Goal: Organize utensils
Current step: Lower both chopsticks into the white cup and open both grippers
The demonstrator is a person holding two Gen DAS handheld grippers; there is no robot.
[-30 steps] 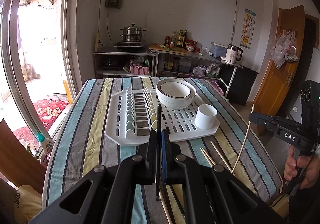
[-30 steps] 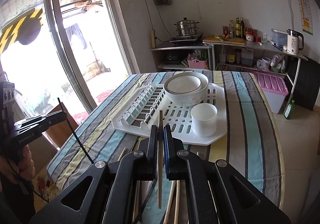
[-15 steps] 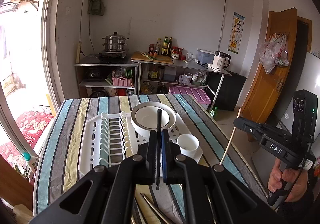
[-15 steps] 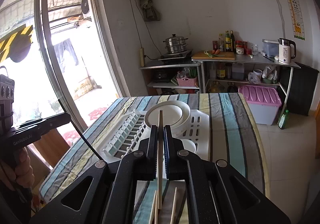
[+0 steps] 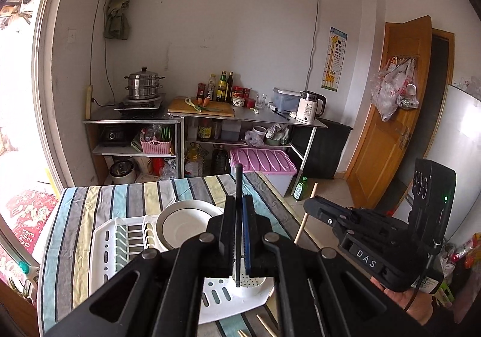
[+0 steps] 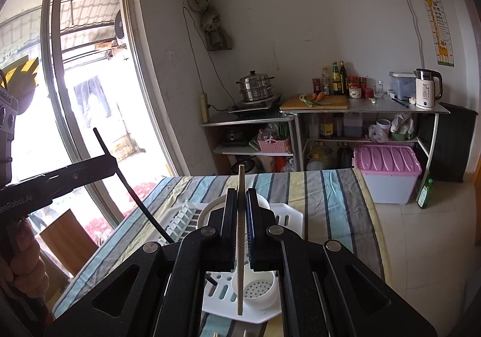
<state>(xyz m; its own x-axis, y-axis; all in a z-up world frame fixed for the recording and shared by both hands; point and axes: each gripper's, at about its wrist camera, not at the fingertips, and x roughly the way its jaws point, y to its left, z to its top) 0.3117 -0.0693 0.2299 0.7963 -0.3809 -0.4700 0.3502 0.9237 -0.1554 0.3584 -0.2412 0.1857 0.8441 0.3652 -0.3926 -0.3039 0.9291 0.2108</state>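
My left gripper [image 5: 239, 201] is shut on a black chopstick [image 5: 238, 234] held upright, its lower tip over the white perforated utensil cup [image 5: 251, 287] on the white dish rack [image 5: 120, 243]. My right gripper [image 6: 240, 195] is shut on a light wooden chopstick [image 6: 240, 246], upright, its lower end hanging beside the same cup [image 6: 258, 292]. Each gripper shows in the other's view: the right one [image 5: 309, 209] with its wooden stick, the left one [image 6: 112, 162] with its black stick. Loose wooden chopsticks [image 5: 264, 325] lie on the cloth in front of the rack.
White bowls [image 5: 186, 227] sit in the rack on the striped tablecloth [image 5: 75, 216]. Behind the table stand metal shelves with a steamer pot [image 5: 143, 85], bottles, a kettle [image 5: 309, 105] and a pink-lidded bin [image 5: 261, 161]. A glass door is at the left.
Both grippers have risen and moved forward over the rack with their chopsticks, which now hang at the utensil cup. The table sits lower in both views.
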